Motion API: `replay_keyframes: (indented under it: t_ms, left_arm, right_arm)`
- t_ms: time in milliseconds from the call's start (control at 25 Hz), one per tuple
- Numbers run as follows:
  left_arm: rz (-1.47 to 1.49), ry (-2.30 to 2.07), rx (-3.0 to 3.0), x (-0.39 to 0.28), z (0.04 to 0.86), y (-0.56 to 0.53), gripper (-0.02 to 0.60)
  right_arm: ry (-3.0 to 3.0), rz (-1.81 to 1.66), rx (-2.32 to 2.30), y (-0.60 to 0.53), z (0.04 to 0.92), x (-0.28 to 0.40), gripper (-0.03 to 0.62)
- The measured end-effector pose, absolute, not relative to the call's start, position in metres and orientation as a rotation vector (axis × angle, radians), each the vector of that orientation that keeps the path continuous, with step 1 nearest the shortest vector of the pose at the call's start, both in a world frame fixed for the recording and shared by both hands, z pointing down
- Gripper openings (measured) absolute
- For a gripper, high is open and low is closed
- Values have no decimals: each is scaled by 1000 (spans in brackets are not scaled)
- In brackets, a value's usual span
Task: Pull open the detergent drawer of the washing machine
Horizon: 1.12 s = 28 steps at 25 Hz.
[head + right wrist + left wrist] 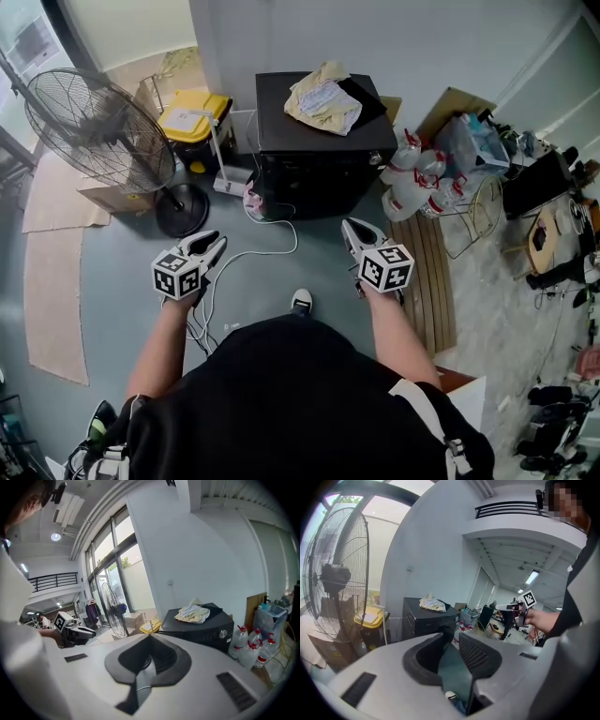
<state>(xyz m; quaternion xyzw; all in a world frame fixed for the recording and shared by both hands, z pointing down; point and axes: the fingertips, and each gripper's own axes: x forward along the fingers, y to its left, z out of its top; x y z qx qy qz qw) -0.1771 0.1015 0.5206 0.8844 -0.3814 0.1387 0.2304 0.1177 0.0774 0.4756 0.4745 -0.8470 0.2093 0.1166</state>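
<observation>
Room: grey-blue floor (pixel 122 272), white wall behind, clutter along both sides.

1. Washing machine (pixel 319 141). A black box standing against the wall, straight ahead of me and well apart from both claws. I cannot make out the detergent drawer on its dark front in any view. Only my right gripper view shows a round knob (pixel 224 633) on the front face.
2. Crumpled cloth (pixel 323 98). Pale yellow and white, it lies on the machine's top. All three views show it.
3. Pedestal fan (pixel 98 131). It stands on the floor left of the machine and looms large in my left gripper view.
4. Yellow-lidded bin (pixel 192 117). It sits between the fan and the machine.
5. Water bottles (pixel 417 183). Clear with red caps, they cluster by the machine's right corner. The right gripper view shows them and the left does not.
6. White cable (pixel 258 253). It trails across the floor from the machine toward me.
7. Left claw (pixel 212 242). Held in my left hand and released, its jaws stand apart. Nothing is between them but floor and the toe of my shoe (pixel 451 695), which shows only there and in the head view.
8. Right claw (pixel 352 230). Held in my right hand and clenched, its jaws meet and hold nothing.

Each gripper view also catches the other claw, off to its side.
</observation>
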Motion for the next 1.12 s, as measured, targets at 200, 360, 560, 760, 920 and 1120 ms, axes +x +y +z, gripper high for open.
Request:
replay_keyframes:
  t_ms: [200, 360, 560, 760, 920, 1120]
  left_arm:
    - [383, -1056, 2414, -170, 525, 86, 110]
    - [377, -1062, 2411, -163, 525, 75, 110]
    - [370, -1076, 2404, -159, 527, 64, 110]
    - [371, -1090, 2393, -153, 527, 54, 110]
    - [369, -1102, 2384, -151, 530, 46, 110]
    - [370, -1112, 2375, -146, 532, 34, 110]
  right_arm:
    - [-2475, 616, 1369, 60, 479, 126, 2]
    - [-2477, 608, 1362, 46, 478, 132, 2]
    - [-2482, 606, 1348, 33, 481, 135, 2]
    - [-2486, 612, 1331, 20, 483, 141, 2]
    - [-2491, 616, 1316, 9, 488, 142, 2]
    - [-2492, 616, 1302, -7, 492, 146, 2]
